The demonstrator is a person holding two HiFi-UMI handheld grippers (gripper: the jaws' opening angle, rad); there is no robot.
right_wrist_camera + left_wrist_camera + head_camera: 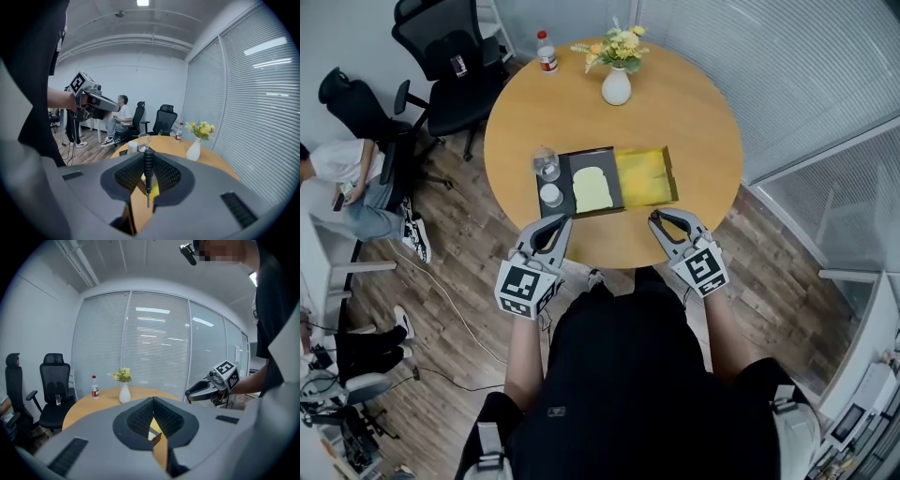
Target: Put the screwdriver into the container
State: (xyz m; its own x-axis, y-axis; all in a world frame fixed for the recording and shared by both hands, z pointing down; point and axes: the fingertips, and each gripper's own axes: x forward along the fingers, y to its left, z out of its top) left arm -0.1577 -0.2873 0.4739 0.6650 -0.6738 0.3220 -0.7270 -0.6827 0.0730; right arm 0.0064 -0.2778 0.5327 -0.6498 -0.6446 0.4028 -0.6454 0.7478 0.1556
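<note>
My right gripper [667, 225] is shut on a screwdriver [148, 172] with a black handle, which stands upright between the pads with its thin shaft pointing down. It hovers over the near edge of the round wooden table [694, 122], just short of the black tray [555, 178]. The tray's right half is a yellow container [645, 175]; a pale slab [592, 189] lies in its middle. My left gripper [551, 232] hangs at the tray's near left corner, its tips together with nothing between them. The left gripper view shows the right gripper [206, 390] off to the right.
A glass [546, 163] and a small white cup [551, 195] stand on the tray's left end. A white vase of flowers [616, 84] and a bottle [547, 52] stand at the table's far side. Office chairs [450, 56] and a seated person [347, 183] are left; glass partitions right.
</note>
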